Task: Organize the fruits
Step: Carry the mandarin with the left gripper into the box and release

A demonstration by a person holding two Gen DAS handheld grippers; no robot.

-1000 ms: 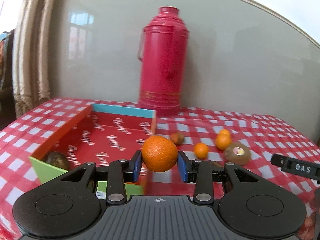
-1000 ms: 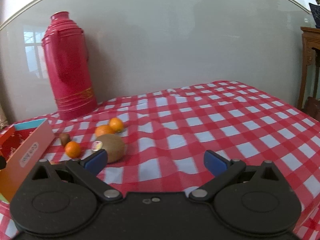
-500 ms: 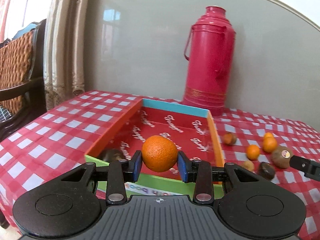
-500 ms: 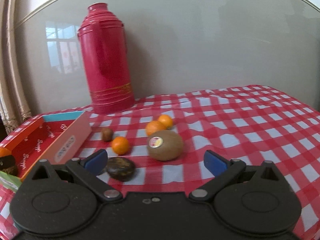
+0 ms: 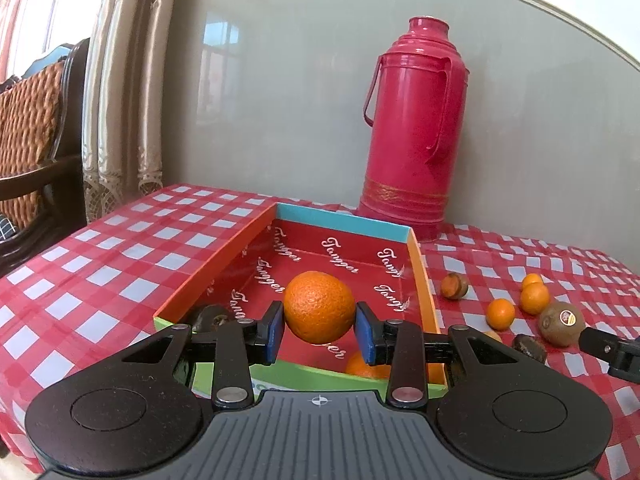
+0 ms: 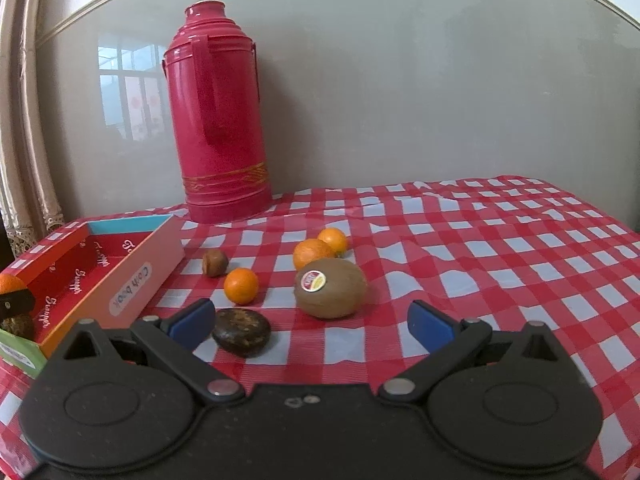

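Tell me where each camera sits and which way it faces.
Left wrist: on the left tool, facing the box; own fingers clamp an orange; the right tool's tip shows at right.
Right wrist: on the right tool, facing loose fruit; own open fingers show.
Shared: thermos, box, kiwi, held orange.

This is a home, likely a dining or living room. A table under a red-and-white checked tablecloth [image 6: 500,240] bears a red thermos flask [image 6: 218,120], with fringed curtains [image 5: 120,100] and a wicker-backed wooden chair [image 5: 32,120] beside it.
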